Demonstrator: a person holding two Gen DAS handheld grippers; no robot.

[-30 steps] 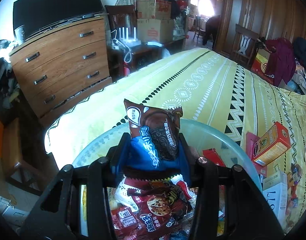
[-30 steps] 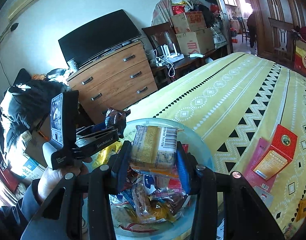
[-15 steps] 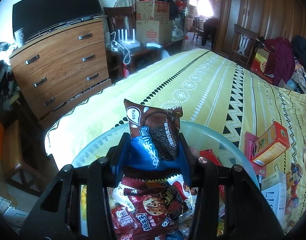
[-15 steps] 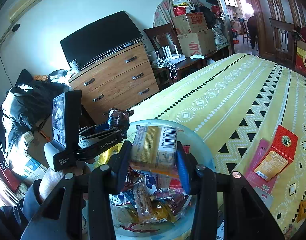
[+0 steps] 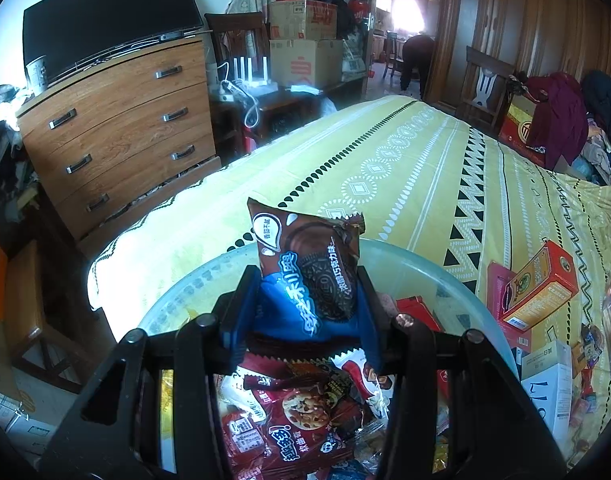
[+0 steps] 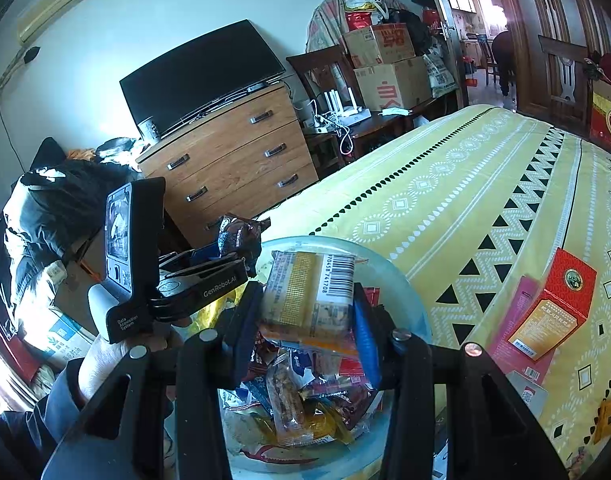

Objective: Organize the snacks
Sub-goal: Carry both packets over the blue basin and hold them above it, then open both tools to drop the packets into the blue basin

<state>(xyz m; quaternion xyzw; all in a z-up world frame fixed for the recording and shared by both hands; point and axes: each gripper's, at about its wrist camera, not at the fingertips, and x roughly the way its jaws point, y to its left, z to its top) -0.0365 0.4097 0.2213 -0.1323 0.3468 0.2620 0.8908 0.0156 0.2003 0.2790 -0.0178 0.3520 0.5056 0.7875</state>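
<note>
My left gripper [image 5: 305, 312] is shut on a brown and blue Oreo packet [image 5: 309, 272] and holds it upright above a clear round tub [image 5: 457, 280] full of snack packets. My right gripper [image 6: 309, 320] is shut on a yellow and white snack packet [image 6: 311, 294] with a barcode, held above the same tub [image 6: 401, 276]. The left gripper [image 6: 213, 276] with its Oreo packet [image 6: 237, 236] also shows in the right wrist view, just left of the tub. Brown cookie packets [image 5: 293, 420] lie in the tub.
The tub sits on a bed with a yellow patterned cover [image 5: 405, 168]. Red and orange boxes [image 5: 537, 284] and a white box [image 5: 553, 380] lie on the bed to the right. A wooden dresser [image 5: 117, 136] with a TV stands beyond the bed's left edge.
Both grippers have risen slightly over the tub with their packets still held. Nothing was let go.
</note>
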